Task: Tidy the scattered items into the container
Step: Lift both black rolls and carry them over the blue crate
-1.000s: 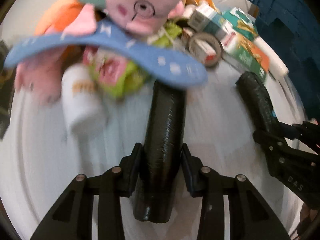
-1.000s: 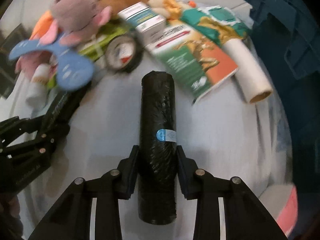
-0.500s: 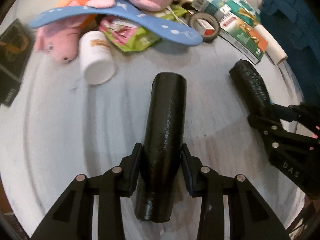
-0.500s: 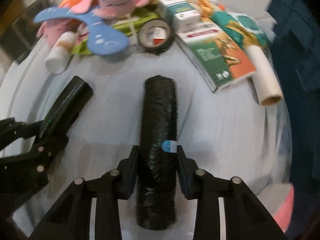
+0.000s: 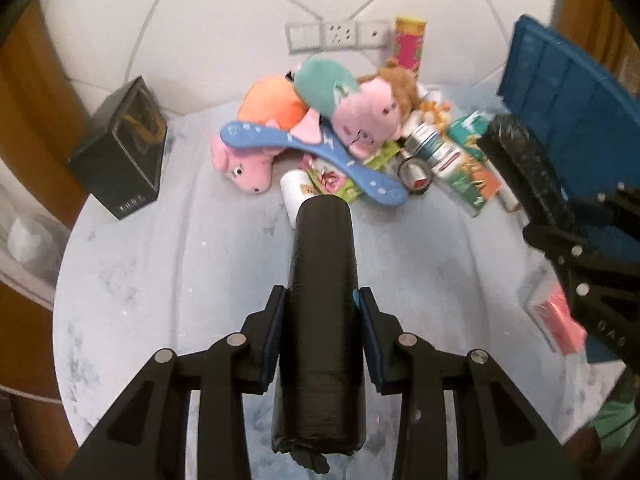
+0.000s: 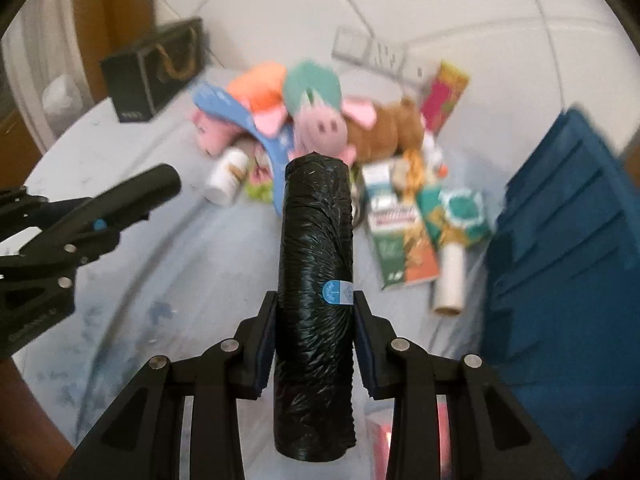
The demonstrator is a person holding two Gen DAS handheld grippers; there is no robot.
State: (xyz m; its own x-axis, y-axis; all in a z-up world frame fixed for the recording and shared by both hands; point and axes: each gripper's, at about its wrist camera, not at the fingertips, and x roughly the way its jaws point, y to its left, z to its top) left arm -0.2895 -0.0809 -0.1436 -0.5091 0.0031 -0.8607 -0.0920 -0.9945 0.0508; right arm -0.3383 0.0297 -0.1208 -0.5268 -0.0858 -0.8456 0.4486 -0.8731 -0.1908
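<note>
**Two black rolls held above a round pale table**

A round, pale blue-white table (image 5: 168,280) is seen from above, its surface scuffed with faint grey marks. Behind it a white tiled wall is seen, with a row of switches and sockets (image 5: 338,36) at 12 o'clock. Brown wooden panels are seen at 9 o'clock beyond the table edge.

The left gripper (image 5: 320,336) is clamped on a smooth black roll (image 5: 322,300), which points toward 12 o'clock. The right gripper (image 6: 315,340) is clamped on a crinkled black roll (image 6: 316,280) bearing a blue sticker (image 6: 337,292); both rolls are held clear of the tabletop.

The scattered items are heaped at 12 to 1 o'clock in the left wrist view — a pink plush pig (image 5: 366,116), an orange plush (image 5: 272,104), a blue paddle-shaped toy (image 5: 316,156), a white bottle (image 5: 294,192), a tape ring (image 5: 416,170) and a green-and-orange box (image 5: 466,176). A black box (image 5: 120,156) stands apart at 10 o'clock, near the rim.

The blue container (image 6: 568,264) is set at the table's edge at 3 o'clock in the right wrist view, just beside a white paper roll (image 6: 450,280). The near half of the table — from 6 to 9 o'clock — is left as bare surface.
</note>
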